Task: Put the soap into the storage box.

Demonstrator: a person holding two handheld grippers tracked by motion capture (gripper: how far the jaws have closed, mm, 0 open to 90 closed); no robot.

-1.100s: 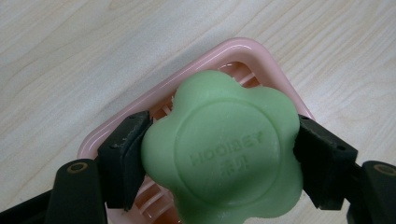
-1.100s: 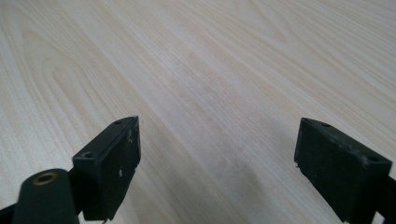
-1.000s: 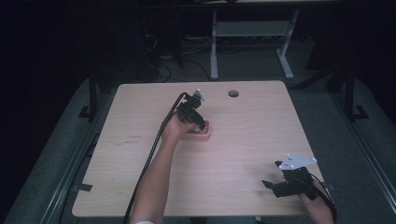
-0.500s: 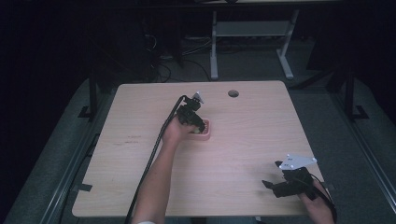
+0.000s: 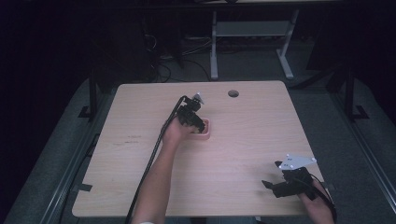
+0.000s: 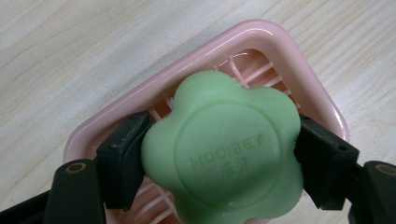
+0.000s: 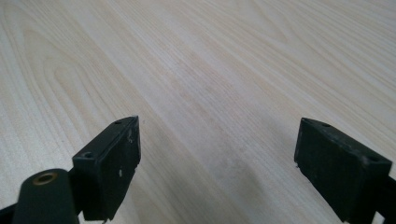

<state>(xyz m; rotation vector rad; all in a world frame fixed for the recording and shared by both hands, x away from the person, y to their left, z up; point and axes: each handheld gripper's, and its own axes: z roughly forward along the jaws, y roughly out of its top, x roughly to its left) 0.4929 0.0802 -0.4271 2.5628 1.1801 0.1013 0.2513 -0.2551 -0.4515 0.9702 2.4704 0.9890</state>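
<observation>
Over the dish [image 6: 299, 79], my left gripper [image 6: 219, 163] jaws clamp the soap [image 6: 224, 154]; next, lower and release. Right gripper [image 7: 217, 163] jaws wide, idle.

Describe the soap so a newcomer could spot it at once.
Start at the wooden table and find the pink slatted soap dish near its middle, just short of the round hole. Over that dish, the left hand-held gripper clamps the soap between its black jaws. It is pale green, flower-shaped with rounded lobes, and has lettering stamped on its face.
</observation>
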